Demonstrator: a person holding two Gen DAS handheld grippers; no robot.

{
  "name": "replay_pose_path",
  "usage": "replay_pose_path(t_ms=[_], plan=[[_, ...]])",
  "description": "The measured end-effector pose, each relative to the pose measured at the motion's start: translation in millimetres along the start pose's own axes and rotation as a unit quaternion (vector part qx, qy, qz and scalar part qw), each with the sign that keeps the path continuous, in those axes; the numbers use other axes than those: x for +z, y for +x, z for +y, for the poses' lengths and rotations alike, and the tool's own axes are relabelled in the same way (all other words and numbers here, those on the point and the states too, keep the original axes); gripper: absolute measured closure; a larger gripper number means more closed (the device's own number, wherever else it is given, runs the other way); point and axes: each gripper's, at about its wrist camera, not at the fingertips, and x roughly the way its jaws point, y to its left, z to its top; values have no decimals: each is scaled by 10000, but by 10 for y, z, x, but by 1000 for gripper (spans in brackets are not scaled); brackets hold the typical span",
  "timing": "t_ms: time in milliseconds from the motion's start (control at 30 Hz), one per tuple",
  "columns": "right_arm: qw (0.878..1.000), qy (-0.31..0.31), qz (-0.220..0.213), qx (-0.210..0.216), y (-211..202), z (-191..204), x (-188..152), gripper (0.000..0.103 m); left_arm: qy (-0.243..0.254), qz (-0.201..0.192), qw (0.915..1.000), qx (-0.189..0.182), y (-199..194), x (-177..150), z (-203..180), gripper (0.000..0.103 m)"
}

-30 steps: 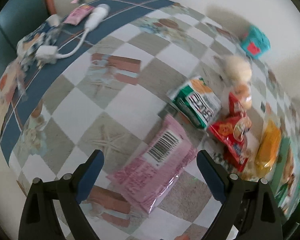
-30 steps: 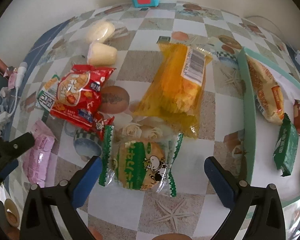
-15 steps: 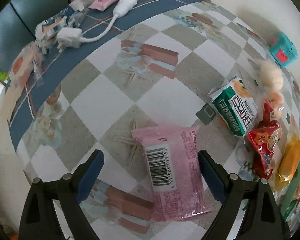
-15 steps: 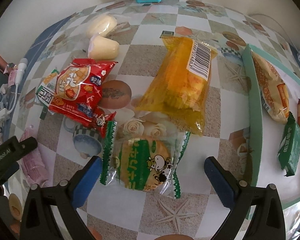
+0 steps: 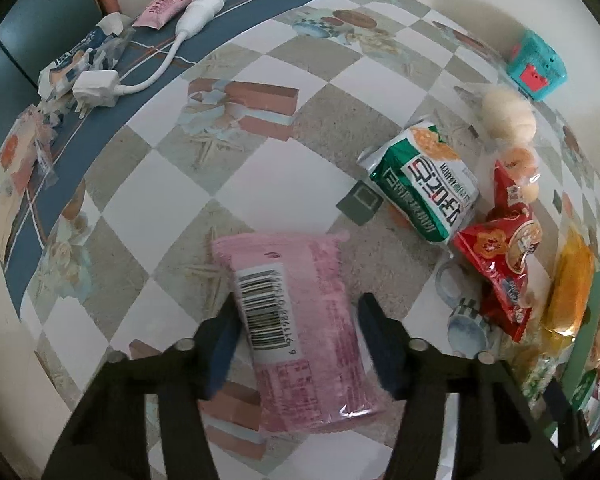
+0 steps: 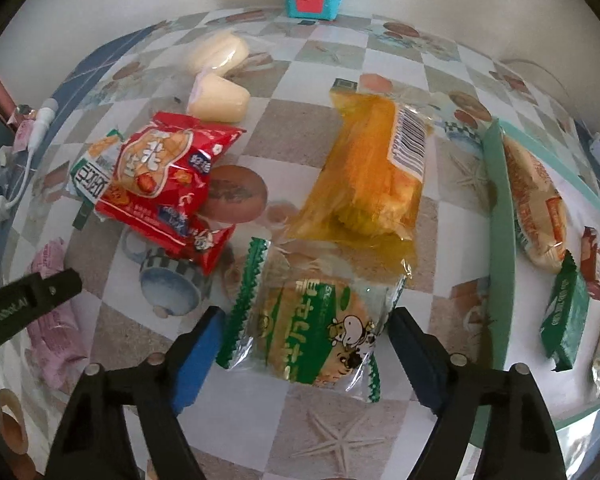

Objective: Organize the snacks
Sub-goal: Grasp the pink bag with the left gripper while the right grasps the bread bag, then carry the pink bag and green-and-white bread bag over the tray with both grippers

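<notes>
I am at the pick-up step with both hands. My left hand-held gripper [image 5: 296, 340] is closing around the pink pack [image 5: 300, 320] on the table [image 5: 160, 184], pads not yet pressing it. My right hand-held gripper [image 6: 304, 348] is closing around the green pack [image 6: 312, 336]. Next I judge: clamp, lift, carry toward the tray [image 6: 500, 240].

Left gripper [image 5: 296, 340]: points down at the table, jaws closing around the pink packet.
Pink packet [image 5: 296, 320]: lies flat, barcode up, between the blue pads; contact seems near, hard to confirm.
Green packet [image 5: 424, 184]: at two o'clock.
Red packets [image 5: 500, 264]: at three o'clock.
White charger [image 5: 96, 88]: at ten o'clock.
Checkered tablecloth [image 5: 172, 200]: underneath.
</notes>
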Motion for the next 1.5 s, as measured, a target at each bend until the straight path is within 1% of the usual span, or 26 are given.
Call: replay_pose_path(t_ms=[67,167,333,400,433,500,533,567,700,833,967,1167,1233,1333,1500], plan=[[10000,31,-5,-17,-2,-45,3,23,-17,-20,10000,11,-8,-1,8,56],[9999,106,-6,14,4,-158,6,27,-38,-67,10000,-13,11,25,-46,59],[9995,298,-24,127,-53,-359,-2,34,-17,-135,9999,-35,-39,6,-48,60],[9991,376,-35,169,-60,-451,28,36,-36,-222,9997,-7,-156,14,-94,60],[9990,412,-47,194,-72,-485,39,40,-46,-254,9997,1,-198,14,-117,60],[9985,480,-71,255,-97,-570,62,41,-82,-332,9994,-2,-275,11,-131,60],[9984,486,-75,271,-117,-591,91,44,-86,-361,9993,0,-296,10,-132,60],[9982,508,-113,301,-138,-675,88,44,-88,-389,9992,4,-319,8,-136,60],[9976,536,-231,367,-221,-754,113,46,-103,-524,9986,32,-432,-23,-174,60],[9967,591,-305,463,-309,-811,139,46,-87,-602,9981,37,-552,-17,-218,60],[9953,672,-350,609,-298,-767,161,46,-40,-644,9979,40,-565,-10,-223,60],[9910,846,-596,854,-588,-791,131,46,9,-767,9970,43,-643,-14,-266,60],[9901,871,-678,861,-662,-809,137,46,35,-810,9967,39,-679,-20,-274,60],[9891,926,-706,896,-712,-845,138,46,71,-871,9962,28,-731,-34,-299,60],[9891,992,-625,892,-689,-885,131,46,153,-944,9954,27,-788,-67,-363,60]])
